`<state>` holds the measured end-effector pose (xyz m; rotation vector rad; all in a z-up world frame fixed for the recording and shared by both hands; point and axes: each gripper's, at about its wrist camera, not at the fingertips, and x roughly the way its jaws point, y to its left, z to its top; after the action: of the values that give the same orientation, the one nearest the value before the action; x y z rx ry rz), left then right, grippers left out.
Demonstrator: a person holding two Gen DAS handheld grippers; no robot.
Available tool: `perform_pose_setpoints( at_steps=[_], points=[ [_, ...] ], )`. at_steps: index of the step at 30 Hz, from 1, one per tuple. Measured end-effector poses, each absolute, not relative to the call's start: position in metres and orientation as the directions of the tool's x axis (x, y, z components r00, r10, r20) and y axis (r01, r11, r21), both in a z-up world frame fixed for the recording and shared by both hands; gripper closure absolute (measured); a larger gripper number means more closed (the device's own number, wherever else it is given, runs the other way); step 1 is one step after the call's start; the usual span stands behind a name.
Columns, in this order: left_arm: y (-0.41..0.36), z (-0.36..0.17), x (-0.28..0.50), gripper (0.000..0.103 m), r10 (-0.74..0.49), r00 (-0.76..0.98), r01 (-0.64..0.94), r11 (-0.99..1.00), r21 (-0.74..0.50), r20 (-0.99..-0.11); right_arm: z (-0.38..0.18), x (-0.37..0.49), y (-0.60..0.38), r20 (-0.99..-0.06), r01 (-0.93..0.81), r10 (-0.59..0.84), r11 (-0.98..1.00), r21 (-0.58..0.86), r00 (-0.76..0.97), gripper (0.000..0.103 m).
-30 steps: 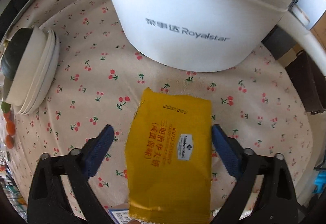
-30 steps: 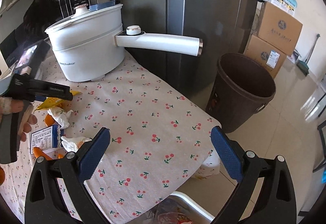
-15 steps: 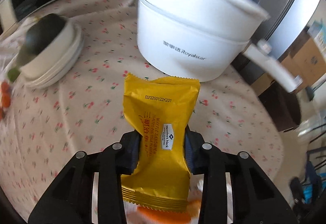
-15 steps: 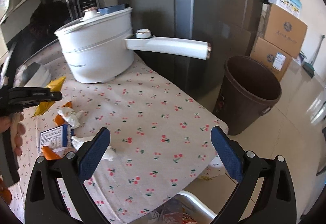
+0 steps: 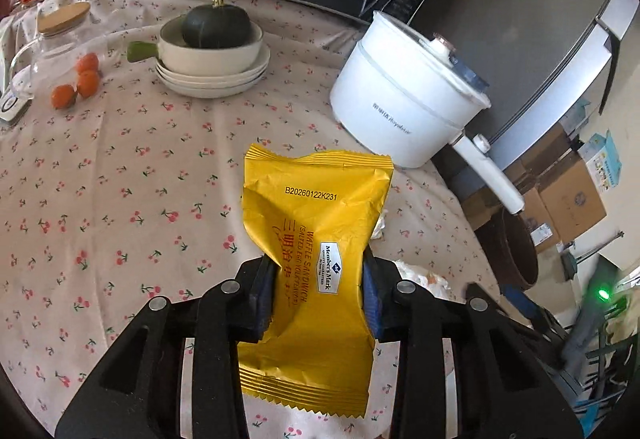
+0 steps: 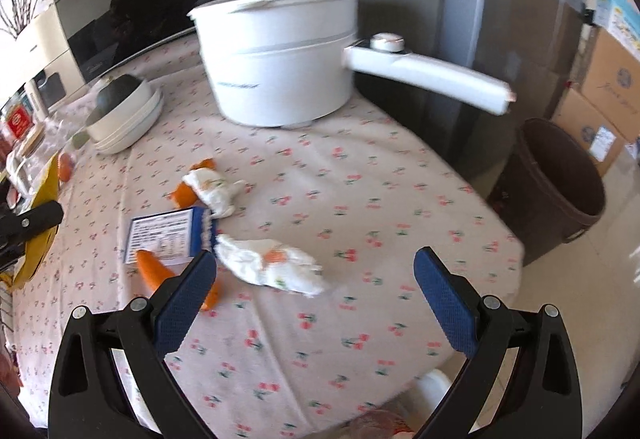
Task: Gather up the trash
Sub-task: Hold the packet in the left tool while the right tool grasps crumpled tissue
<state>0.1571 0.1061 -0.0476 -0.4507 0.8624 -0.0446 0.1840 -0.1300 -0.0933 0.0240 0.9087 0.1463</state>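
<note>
Carrying step, by the look of it: left claw pinching yellow snack wrapper at frame centre, clear above the desk. Right claw spread over crumpled tissue, lower centre. Next, probably: wrapper to brown bin at right edge, tissue pinched.

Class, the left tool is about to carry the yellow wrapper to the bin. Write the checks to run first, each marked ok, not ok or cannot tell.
1. Left tool shut on yellow wrapper: ok.
2. Wrapper lifted off the tablecloth: ok.
3. Brown bin open-topped, beside the table: ok.
4. White pot handle juts toward the bin: not ok.
5. Right tool open and empty: ok.
6. Bin has room: cannot tell.
</note>
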Motion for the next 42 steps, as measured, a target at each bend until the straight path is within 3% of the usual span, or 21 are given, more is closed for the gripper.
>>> perform_pose_setpoints(
  at_steps=[6,15,21,25,26,42],
  points=[
    [0.118,-0.033,0.146,0.069,-0.219,0.691,-0.115,0.907,-0.404,-0.689,-0.102,0.229,-0.092,-0.811,-0.201,0.153,0.979,0.045,0.565,0.007],
    [0.129,-0.033,0.144,0.068,-0.254,0.678,-0.106,0.895,-0.433,-0.69,-0.13,0.277,-0.06,-0.838,-0.252,0.288,0.95,0.187,0.463,0.01],
    [0.134,-0.037,0.146,0.068,-0.27,0.664,-0.12,0.882,-0.456,-0.697,-0.154,0.292,-0.044,-0.859,-0.272,0.32,0.936,0.223,0.399,0.029],
    [0.134,-0.039,0.149,0.068,-0.272,0.658,-0.125,0.88,-0.458,-0.702,-0.157,0.291,-0.041,-0.844,-0.287,0.374,0.917,0.276,0.385,0.059],
    [0.135,-0.039,0.149,0.068,-0.272,0.657,-0.126,0.88,-0.458,-0.703,-0.157,0.291,-0.041,-0.842,-0.289,0.379,0.915,0.28,0.385,0.063],
    [0.132,-0.032,0.143,0.068,-0.269,0.678,-0.117,0.88,-0.461,-0.684,-0.103,0.255,-0.053,-0.782,-0.268,0.318,0.943,0.199,0.536,0.065]
  ],
)
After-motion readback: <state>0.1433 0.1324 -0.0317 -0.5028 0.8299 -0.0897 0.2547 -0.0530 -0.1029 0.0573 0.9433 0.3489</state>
